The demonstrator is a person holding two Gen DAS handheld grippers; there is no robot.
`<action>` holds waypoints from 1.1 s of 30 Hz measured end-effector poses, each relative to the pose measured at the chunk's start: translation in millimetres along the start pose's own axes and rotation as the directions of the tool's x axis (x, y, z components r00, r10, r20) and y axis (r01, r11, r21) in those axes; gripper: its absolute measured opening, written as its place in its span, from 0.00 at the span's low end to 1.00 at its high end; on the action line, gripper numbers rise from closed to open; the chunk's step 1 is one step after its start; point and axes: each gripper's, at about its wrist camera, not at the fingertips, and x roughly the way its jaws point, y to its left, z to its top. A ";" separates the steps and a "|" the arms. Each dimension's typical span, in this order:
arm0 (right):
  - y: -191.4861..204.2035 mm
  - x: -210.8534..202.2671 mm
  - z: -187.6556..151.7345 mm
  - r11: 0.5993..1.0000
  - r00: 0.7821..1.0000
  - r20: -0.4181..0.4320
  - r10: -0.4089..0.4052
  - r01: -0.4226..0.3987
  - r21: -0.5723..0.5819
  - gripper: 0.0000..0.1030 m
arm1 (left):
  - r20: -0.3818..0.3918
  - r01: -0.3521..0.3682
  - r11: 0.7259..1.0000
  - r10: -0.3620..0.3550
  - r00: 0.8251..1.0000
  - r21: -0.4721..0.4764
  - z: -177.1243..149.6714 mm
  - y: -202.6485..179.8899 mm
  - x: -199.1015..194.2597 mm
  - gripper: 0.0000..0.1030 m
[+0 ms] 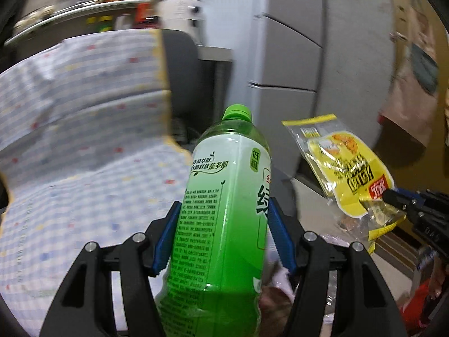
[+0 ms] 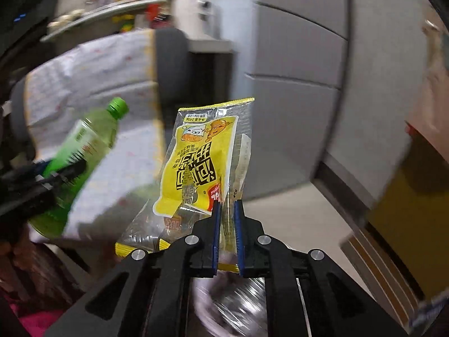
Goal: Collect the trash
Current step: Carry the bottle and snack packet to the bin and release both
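My left gripper (image 1: 223, 210) is shut on a green tea bottle (image 1: 221, 196) with a green cap, held upright in the air; the bottle also shows at the left of the right wrist view (image 2: 84, 151). My right gripper (image 2: 226, 205) is shut on a yellow and clear snack wrapper (image 2: 202, 157), pinched at its lower edge and held up. The wrapper shows at the right of the left wrist view (image 1: 345, 168), with the right gripper's fingers (image 1: 398, 199) on it. Below the right gripper lies something shiny and white, blurred.
A chair covered in checked cloth (image 1: 84, 129) is at the left. A grey cabinet with drawers (image 1: 291, 56) stands ahead. A cluttered shelf (image 1: 84, 8) and a white appliance (image 1: 182, 8) are at the back. A yellow-brown wall or door (image 2: 407, 196) is at the right.
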 end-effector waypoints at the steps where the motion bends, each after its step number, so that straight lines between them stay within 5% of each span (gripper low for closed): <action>1: -6.7 2.5 -7.5 1.000 1.000 -0.014 -0.018 0.019 0.018 0.11 | -0.008 0.013 1.000 -0.013 1.000 0.015 -0.9 -7.8 3.4 0.58; 6: -44.3 28.3 -49.6 0.990 0.989 -0.102 -0.103 0.112 0.087 0.17 | -0.038 0.043 0.998 -0.041 0.998 0.052 -2.6 -31.7 16.9 0.58; 8: -48.6 39.6 -63.1 0.987 0.982 -0.138 -0.127 0.139 0.084 0.26 | -0.052 0.052 0.997 -0.049 0.997 0.055 -1.4 -32.8 23.5 0.58; 10: -54.2 54.6 -76.4 0.984 0.973 -0.187 -0.138 0.156 0.085 0.51 | -0.062 0.054 0.997 -0.051 0.997 0.056 -0.9 -33.1 29.0 0.58; 14: -64.6 60.8 -92.8 0.982 0.965 -0.226 -0.135 0.162 0.103 0.52 | -0.085 0.071 0.995 -0.065 0.994 0.064 -4.7 -41.3 32.2 0.58; 23: -72.7 20.4 -53.4 0.968 0.991 -0.065 -0.114 0.126 0.219 0.52 | -0.102 0.152 0.981 -0.140 0.985 0.117 -18.5 -66.0 31.4 0.58; 33: -101.4 -33.1 -20.1 0.943 0.983 0.094 -0.160 0.124 0.310 0.52 | -0.126 0.325 0.916 -0.302 0.945 0.234 -11.6 -146.0 40.6 0.58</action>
